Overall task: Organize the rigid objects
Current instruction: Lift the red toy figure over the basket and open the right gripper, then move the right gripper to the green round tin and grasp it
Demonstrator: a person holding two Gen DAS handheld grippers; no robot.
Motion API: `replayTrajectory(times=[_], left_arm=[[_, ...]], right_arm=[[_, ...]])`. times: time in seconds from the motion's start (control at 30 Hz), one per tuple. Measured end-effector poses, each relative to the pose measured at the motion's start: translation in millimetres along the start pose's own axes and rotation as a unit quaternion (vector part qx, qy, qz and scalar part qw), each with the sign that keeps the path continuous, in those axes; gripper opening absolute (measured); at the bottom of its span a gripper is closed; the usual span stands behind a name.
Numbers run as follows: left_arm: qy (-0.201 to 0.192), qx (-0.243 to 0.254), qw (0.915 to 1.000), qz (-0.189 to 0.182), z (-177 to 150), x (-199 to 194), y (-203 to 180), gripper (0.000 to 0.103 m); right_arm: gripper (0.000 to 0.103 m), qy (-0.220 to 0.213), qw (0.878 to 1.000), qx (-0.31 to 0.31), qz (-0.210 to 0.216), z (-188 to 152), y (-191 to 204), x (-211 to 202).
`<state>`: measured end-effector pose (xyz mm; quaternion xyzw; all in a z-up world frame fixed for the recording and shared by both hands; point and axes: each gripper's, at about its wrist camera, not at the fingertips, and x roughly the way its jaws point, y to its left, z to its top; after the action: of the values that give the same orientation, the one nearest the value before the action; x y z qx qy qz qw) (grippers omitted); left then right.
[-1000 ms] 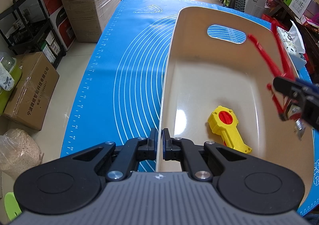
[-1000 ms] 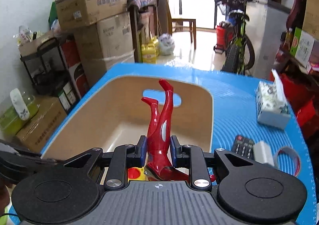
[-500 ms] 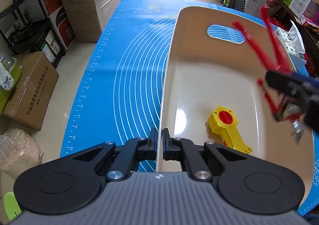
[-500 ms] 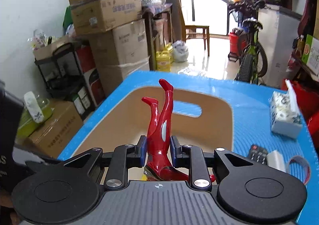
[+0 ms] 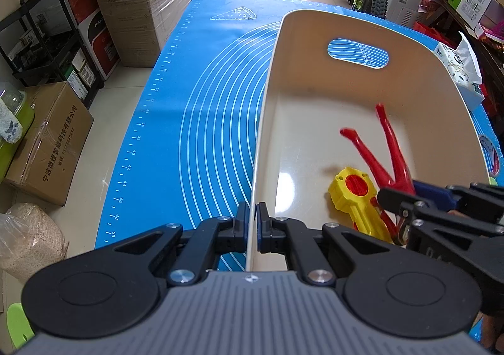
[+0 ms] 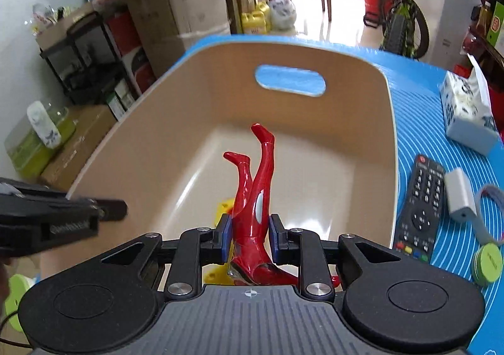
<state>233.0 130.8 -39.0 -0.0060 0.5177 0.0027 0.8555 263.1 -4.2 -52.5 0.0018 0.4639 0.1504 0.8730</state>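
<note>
A beige plastic bin (image 5: 356,93) (image 6: 346,122) with a handle slot stands on the blue mat. My left gripper (image 5: 251,222) is shut on the bin's left wall near its front corner. My right gripper (image 6: 250,237) is shut on a red toy figure (image 6: 253,197) (image 5: 386,156), held upside down with its legs pointing up, low inside the bin. A yellow toy with a red dial (image 5: 357,194) (image 6: 225,208) lies on the bin floor just under and left of the figure. The figure's upper body is hidden behind the gripper.
On the blue mat (image 5: 204,109) right of the bin lie a black remote (image 6: 420,208), a grey adapter with a strap (image 6: 458,194), a green tape roll (image 6: 486,263) and a tissue box (image 6: 467,112). Cardboard boxes, a shelf and a bicycle stand around the table.
My right gripper has come down with the red figure from above the bin's right rim into the bin, close over the yellow toy. The left gripper stays clamped on the wall.
</note>
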Motion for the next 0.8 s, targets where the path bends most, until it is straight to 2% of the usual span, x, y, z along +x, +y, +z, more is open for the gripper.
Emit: replayTrajectory(times=[0.17,0.2,0.27,0.5,0.53,0.57,0.7,0.8], left_arm=[[0.001,0.001,1.0,0.001,0.4,0.6,0.3,0.007],[0.001,0.001,1.0,0.001,0.4,0.5,0.2,0.007],[0.001,0.001,1.0,0.001,0.4,0.6,0.3,0.007],[0.002,0.001,1.0,0.001,0.4,-0.1,0.4,0.007],[0.002,0.001,1.0,0.001,0.3,0.0,0.3,0.007],[0.002,0.002,1.0,0.001,0.3,0.0,0.3,0.007],[0.002,0.001,1.0,0.001,0.3,0.1,0.2,0.007],[0.002,0.002,1.0,0.002,0.2,0.1,0.2,0.008]], right_arm=[[0.035,0.006,1.0,-0.009,-0.003,-2.6,1.5,2.5],[0.037,0.006,1.0,-0.005,0.0,-2.8,0.1,2.0],[0.051,0.003,1.0,0.001,0.015,-3.1,-2.6,-0.4],[0.069,-0.038,0.998,0.004,0.046,0.8,-9.3,-27.1],[0.079,-0.045,0.998,0.005,0.044,1.0,-11.2,-31.8],[0.083,-0.054,0.998,0.007,0.04,2.1,-13.3,-36.8],[0.084,-0.076,0.996,0.025,0.036,4.9,-31.4,-55.5],[0.091,-0.098,0.994,0.045,0.027,5.5,-48.3,-71.9]])
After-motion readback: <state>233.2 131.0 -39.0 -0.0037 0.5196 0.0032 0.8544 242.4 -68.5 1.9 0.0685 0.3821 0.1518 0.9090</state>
